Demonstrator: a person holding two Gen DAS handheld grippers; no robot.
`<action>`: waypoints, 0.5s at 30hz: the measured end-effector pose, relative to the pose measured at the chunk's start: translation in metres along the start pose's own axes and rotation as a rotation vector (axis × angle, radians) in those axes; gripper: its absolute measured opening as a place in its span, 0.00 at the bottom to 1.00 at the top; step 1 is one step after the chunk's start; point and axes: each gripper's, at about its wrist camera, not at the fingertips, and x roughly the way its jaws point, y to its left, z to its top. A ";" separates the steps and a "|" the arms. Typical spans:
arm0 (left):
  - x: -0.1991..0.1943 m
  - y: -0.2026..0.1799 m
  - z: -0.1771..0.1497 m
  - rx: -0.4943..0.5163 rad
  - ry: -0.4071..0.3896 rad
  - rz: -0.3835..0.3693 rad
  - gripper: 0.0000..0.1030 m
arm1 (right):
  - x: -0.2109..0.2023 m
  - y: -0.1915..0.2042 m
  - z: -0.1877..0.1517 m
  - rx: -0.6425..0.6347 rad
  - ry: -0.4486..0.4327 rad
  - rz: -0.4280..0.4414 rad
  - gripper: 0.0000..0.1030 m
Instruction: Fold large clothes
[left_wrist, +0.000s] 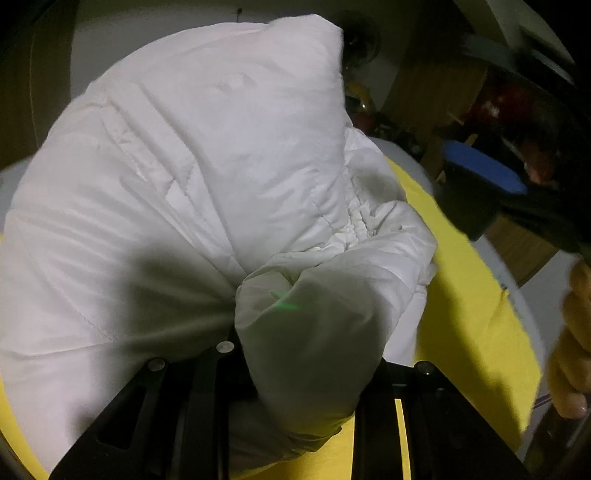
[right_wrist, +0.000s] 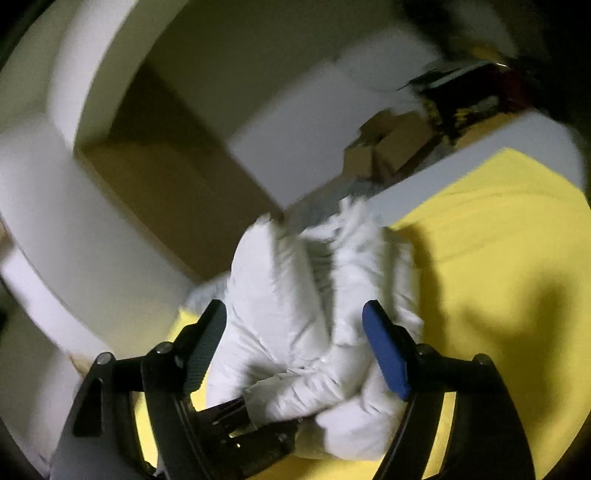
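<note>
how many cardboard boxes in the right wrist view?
2, roughly: brown cardboard boxes and, side by side on the floor past the yellow sheet. Blurred; more may be hidden behind the puffy white jacket.

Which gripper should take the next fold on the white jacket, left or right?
Left, probably. The left gripper is clamped on a bunched part of the white puffy jacket. The right gripper stands open around it, gripping nothing.
</note>
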 end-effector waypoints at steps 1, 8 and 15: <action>-0.002 0.005 0.000 -0.016 -0.002 -0.022 0.25 | 0.013 0.006 0.005 -0.022 0.036 -0.008 0.75; -0.016 0.010 -0.005 0.021 -0.024 -0.036 0.26 | 0.099 0.001 -0.008 0.009 0.236 -0.011 0.67; -0.068 -0.008 -0.015 0.105 -0.083 -0.077 0.56 | 0.094 -0.018 -0.013 0.097 0.214 0.064 0.17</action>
